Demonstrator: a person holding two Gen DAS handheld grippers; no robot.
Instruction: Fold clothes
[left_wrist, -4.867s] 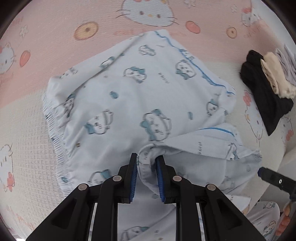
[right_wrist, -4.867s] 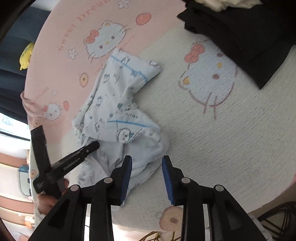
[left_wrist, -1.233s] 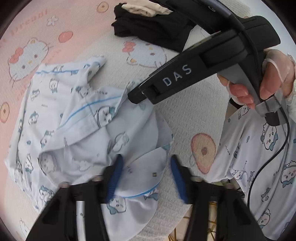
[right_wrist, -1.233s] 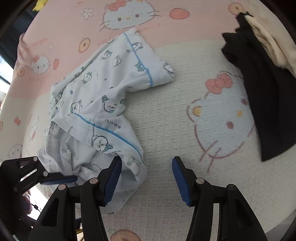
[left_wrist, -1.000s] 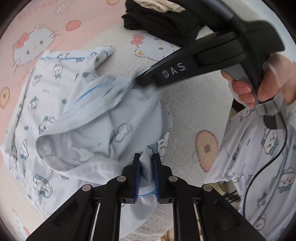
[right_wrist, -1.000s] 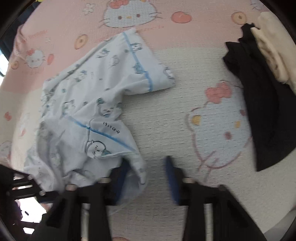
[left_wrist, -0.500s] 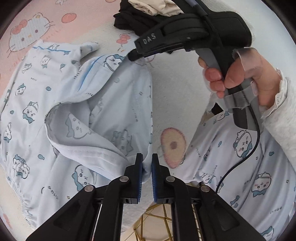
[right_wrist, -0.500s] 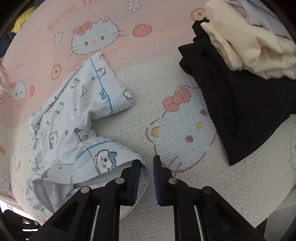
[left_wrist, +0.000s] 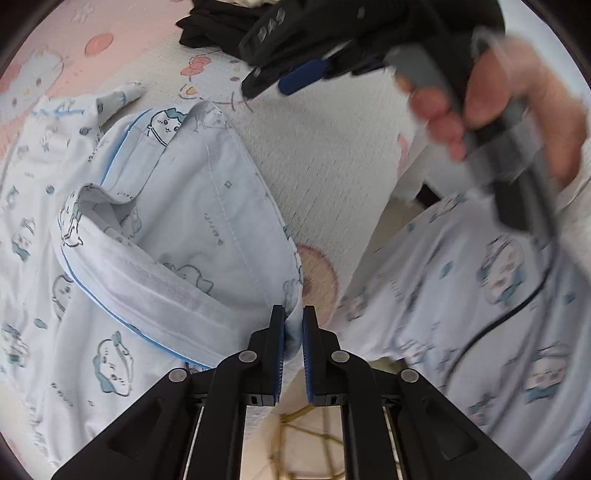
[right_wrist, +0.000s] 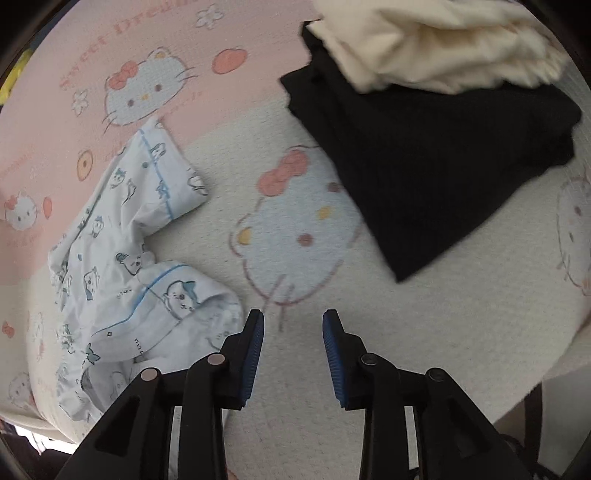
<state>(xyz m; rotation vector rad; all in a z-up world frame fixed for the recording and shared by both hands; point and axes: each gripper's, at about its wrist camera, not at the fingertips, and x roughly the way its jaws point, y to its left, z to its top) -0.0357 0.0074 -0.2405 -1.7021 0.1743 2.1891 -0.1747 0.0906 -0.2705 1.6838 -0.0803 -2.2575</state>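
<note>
Release first: our right tongs (right_wrist: 292, 325), which pinched the hem a moment ago, are opening, empty, beside the pale-blue cartoon-print cotton pyjama top (right_wrist: 122, 280); our left tongs (left_wrist: 293, 320) stay clamped on its hem, over the cat-print bed cover (right_wrist: 424, 332).

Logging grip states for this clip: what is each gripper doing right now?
Left gripper: shut on the edge of the pale blue pajama top.
Right gripper: jaws opening, nothing between them.
</note>
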